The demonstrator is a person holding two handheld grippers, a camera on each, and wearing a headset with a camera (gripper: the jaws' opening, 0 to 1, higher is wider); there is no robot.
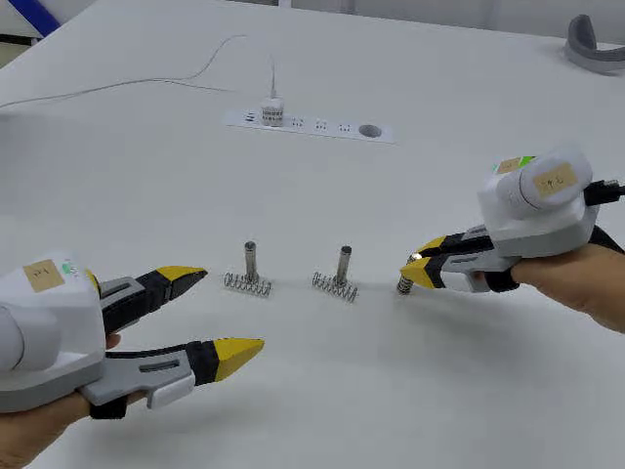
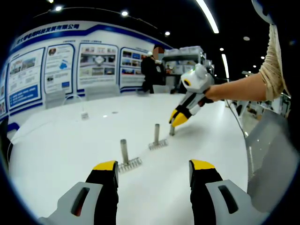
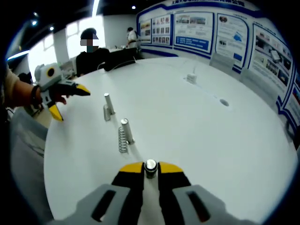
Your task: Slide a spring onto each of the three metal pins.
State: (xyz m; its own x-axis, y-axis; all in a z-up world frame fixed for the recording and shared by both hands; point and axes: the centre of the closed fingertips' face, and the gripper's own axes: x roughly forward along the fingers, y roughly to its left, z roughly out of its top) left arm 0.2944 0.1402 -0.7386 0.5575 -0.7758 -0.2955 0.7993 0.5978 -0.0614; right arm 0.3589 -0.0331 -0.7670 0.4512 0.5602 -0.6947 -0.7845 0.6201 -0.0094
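The step in hand appeared to be the last of the three pins. The right gripper (image 1: 418, 272) had its fingers closed on the top of the third pin (image 3: 150, 165), which stood on the white worktop (image 1: 312, 391). A short coil, the third spring (image 1: 404, 285), sat upright at the pin's foot, seemingly already around it, though that was hard to tell for sure. The left gripper (image 1: 223, 313) hovered near the worktop's near edge with its fingers spread wide and nothing between them. In the same row toward that gripper stood the second pin (image 1: 344, 262) and the first pin (image 1: 250, 259), both bare. The second spring (image 1: 335, 286) and the first spring (image 1: 247, 284) lay on their sides, each touching its pin's base. The next move likely called for picking up a lying spring, turning it upright, centring it over a pin tip and lowering it. The springs lay loose on the worktop, and the only holder was the power strip (image 1: 322, 127) toward the far edge, with a white plug (image 1: 272, 111) in it.
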